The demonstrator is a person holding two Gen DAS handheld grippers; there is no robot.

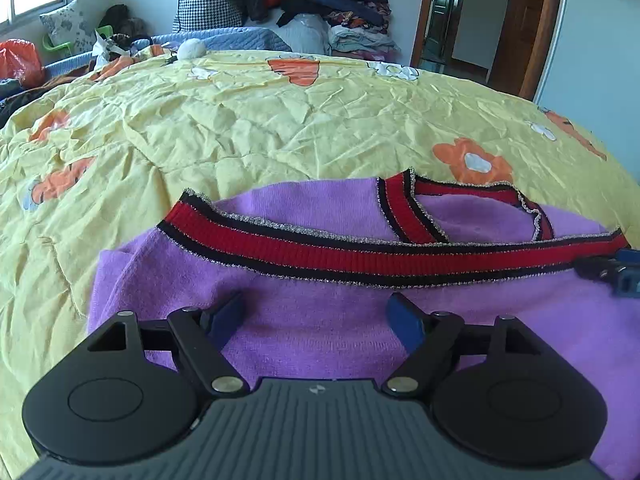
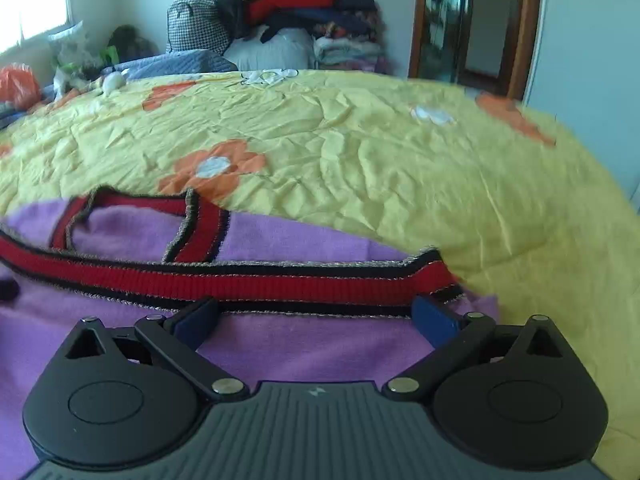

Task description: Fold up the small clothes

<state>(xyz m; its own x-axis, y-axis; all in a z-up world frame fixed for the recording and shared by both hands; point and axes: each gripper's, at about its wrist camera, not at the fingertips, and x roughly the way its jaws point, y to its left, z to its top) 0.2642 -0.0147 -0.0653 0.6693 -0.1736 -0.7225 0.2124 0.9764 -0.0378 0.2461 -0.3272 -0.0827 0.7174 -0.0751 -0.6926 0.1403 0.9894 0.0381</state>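
A small purple knit sweater (image 1: 304,312) with red-and-black striped trim (image 1: 360,258) lies on the yellow flowered bedspread (image 1: 240,128). Its bottom hem band is folded up over the body, below the V-neck (image 1: 472,208). My left gripper (image 1: 318,320) is open, fingers spread over the purple fabric just short of the band. My right gripper (image 2: 316,318) is open over the sweater (image 2: 304,344), fingertips at the edge of the red band (image 2: 280,282). The right gripper's blue fingers also show at the right edge of the left wrist view (image 1: 626,272).
The bedspread (image 2: 400,168) stretches far ahead and to both sides. A pile of clothes and a checked bag (image 1: 288,0) stands at the far end by the wall. A wooden doorway (image 1: 500,28) is at the back right. An orange bag (image 1: 18,60) sits at the far left.
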